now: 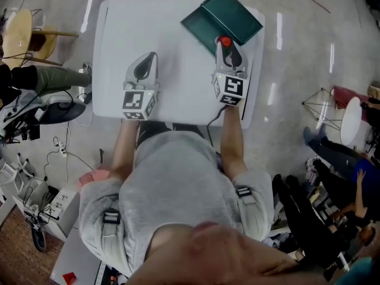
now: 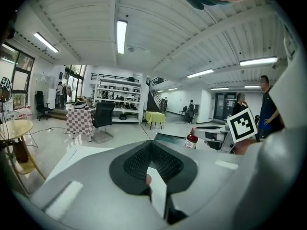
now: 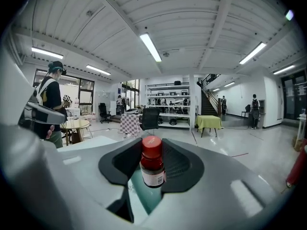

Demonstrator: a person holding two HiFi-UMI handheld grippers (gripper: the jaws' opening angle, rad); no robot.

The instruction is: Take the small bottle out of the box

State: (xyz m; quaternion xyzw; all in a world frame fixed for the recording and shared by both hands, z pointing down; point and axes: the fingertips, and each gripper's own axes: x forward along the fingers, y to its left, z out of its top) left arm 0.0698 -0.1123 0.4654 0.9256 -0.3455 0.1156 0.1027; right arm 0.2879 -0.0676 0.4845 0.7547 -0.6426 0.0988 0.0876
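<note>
On the left, the left gripper (image 1: 152, 57) is resting low over the white rectangular table (image 1: 178, 76), well apart from the work. Its dark ribbed pads are sitting together with nothing between them, and it is probably idling there because the task needs only one tool. Farther right, at the table's far corner, the dark green flat box (image 1: 236, 13) is lying open with its lid panel spread beside it, which is leaving its inside reachable from above. At the near edge of that box, the right gripper (image 1: 227, 50) is reaching forward with its jaws clamped on the small brown bottle with a red cap and pale label (image 3: 152, 166). The pads are pressing on the body below the cap, so the bottle is standing upright in the grip. That upright hold is likely making a straight lift past the box wall easier. In the right gripper view, green is showing beneath the bottle through the gap between the jaws, so it appears to be hanging over the box rather than over bare table. Whether its base is already clearing the rim cannot be told. The removal seems to be under way, with carrying the bottle out to open tabletop and setting it down remaining.
</note>
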